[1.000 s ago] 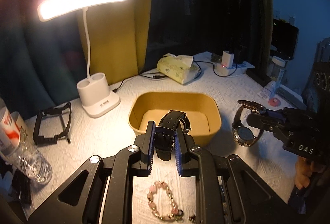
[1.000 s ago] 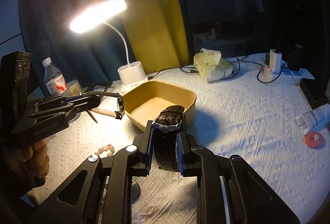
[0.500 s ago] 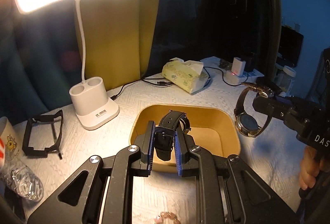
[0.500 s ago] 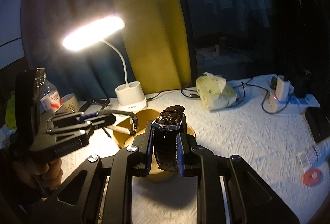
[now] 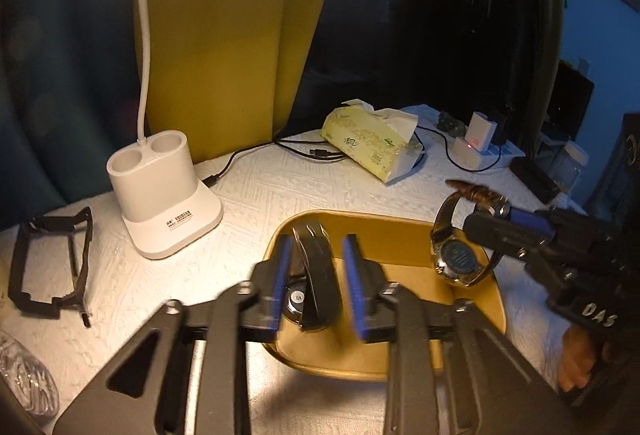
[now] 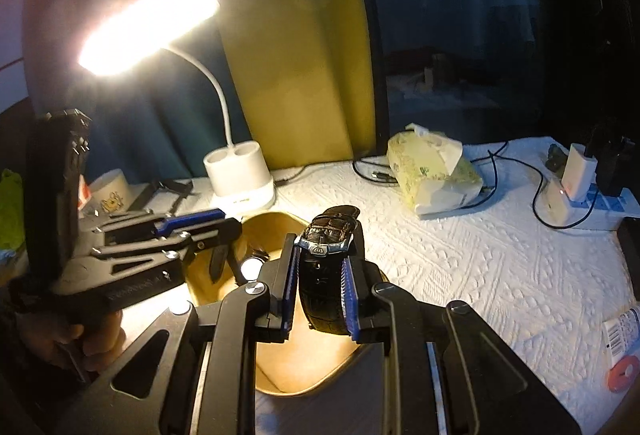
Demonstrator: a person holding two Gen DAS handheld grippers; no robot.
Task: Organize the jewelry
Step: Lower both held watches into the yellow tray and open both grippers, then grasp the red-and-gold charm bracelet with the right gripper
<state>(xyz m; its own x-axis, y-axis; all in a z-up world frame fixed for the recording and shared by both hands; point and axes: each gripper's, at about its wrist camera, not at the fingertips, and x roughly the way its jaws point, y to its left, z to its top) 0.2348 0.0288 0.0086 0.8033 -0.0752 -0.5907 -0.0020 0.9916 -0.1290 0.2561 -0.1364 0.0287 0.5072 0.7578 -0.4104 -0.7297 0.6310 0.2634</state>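
Left gripper [image 5: 316, 277] is over the tray [image 5: 400, 231], jaws spread apart, blurred. Black watch [image 5: 316, 275] sits between the pads, not squeezed by them; can't tell whether it touches the tray floor yet. In the right wrist view its strap [image 6: 218, 261] hangs under the left gripper [image 6: 224, 231] inside the tray [image 6: 280, 371], case near the bottom.

Right gripper [image 6: 320, 289] is clamped on the brown watch [image 6: 326, 275], strap pinched between the blue pads, buckle end up. From the left wrist view that brown watch [image 5: 460, 235] hangs over the tray's right rim, caseback visible, held by the right gripper [image 5: 490, 221].

Lamp [image 5: 164, 195] stands on the worktop [image 5: 280, 187] left of the tray, tissue pack [image 5: 372, 143] behind the tray, charger [image 5: 476, 147] behind and right of it.
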